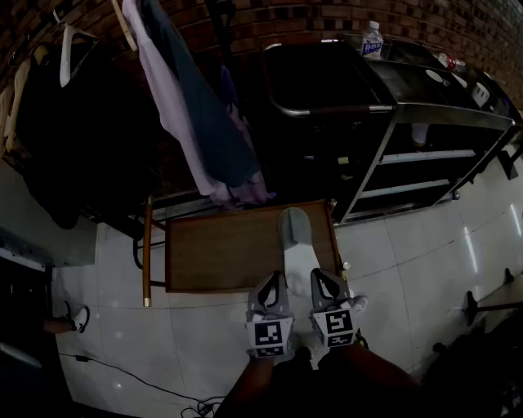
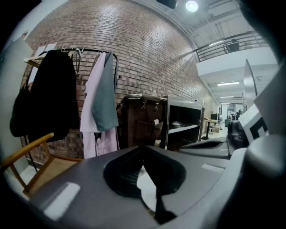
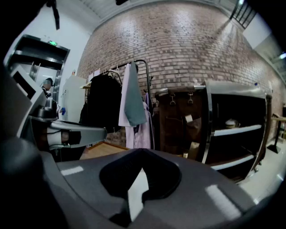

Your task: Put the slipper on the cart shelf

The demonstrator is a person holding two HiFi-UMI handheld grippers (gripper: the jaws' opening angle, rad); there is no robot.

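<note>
1. I hold the left gripper (image 1: 274, 286) and the right gripper (image 1: 321, 282) side by side, low over the front edge of a wooden chair (image 1: 229, 249), their marker cubes turned toward me
2. Left jaws are closed: in the left gripper view the two grey halves of the left gripper (image 2: 143, 147) meet with nothing gripped, and only a pale sliver shows through the dark window behind them
3. Right jaws are closed as tight as they go: the right gripper view shows the right gripper (image 3: 142, 151) with its halves together and empty
4. The slipper (image 1: 296, 237) lies on the right side of the chair seat, grey toe pointing away from me and pale heel end reaching back between my two grippers; whether either tip touches it I cannot tell
5. The cart (image 1: 445, 116), dark metal with open shelves, stands beyond the chair and to its right, against the brick wall (image 1: 270, 20); the slipper is well apart from it
6. A bottle (image 1: 372, 39) stands upright on the cart's top
7. A pink garment (image 1: 172, 110) and a black coat (image 1: 65, 139) hang from a rack left of the cart, the pink hem hanging just behind the chair's back edge
8. The floor (image 1: 409, 245) is pale tile
</note>
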